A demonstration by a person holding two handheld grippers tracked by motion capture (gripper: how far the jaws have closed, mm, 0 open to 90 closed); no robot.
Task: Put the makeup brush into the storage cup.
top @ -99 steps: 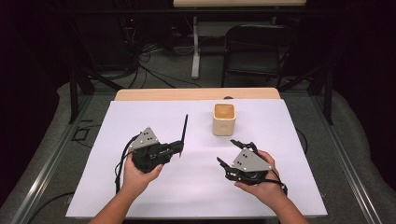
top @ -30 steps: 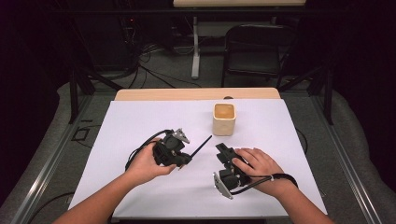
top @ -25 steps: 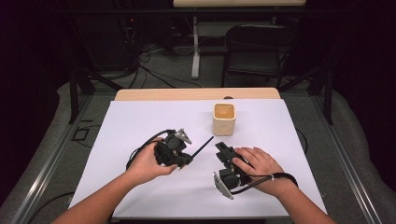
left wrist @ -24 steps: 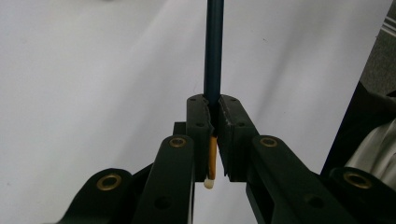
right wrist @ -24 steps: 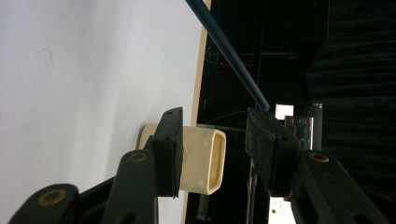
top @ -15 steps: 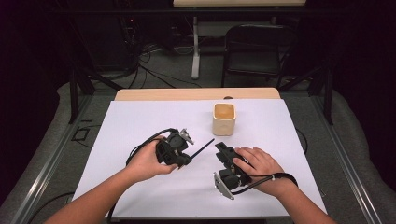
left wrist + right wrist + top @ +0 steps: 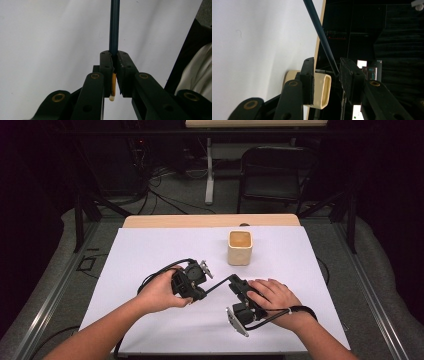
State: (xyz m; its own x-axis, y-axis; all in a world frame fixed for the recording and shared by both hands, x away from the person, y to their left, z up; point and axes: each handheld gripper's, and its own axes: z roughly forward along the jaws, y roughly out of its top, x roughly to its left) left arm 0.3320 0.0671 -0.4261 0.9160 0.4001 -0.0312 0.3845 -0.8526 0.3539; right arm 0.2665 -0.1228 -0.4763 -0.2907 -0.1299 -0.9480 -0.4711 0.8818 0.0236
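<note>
My left gripper [image 7: 202,291] is shut on a dark blue pencil [image 7: 218,284] near its eraser end and holds it low over the white sheet, pointing right. In the left gripper view the pads clamp the pencil [image 7: 114,27], with the orange ferrule and eraser behind them. My right gripper [image 7: 234,281] lies on its side, its jaws around the pencil's far end. In the right gripper view the pencil [image 7: 318,27] runs down between the jaws and ends close to the right pad [image 7: 347,72], with a gap to the left pad. These jaws have just been closing.
A cream square cup [image 7: 240,247] stands upright behind the grippers, also seen past my right gripper's left jaw as the cup [image 7: 323,91]. The white sheet [image 7: 150,245] covers a wooden table. A black chair [image 7: 275,175] and cables sit beyond the far edge.
The left gripper has tipped the pencil from pointing away to pointing right. The right gripper has rolled onto its side, the pencil's end has come between its jaws, and the jaws have narrowed.
</note>
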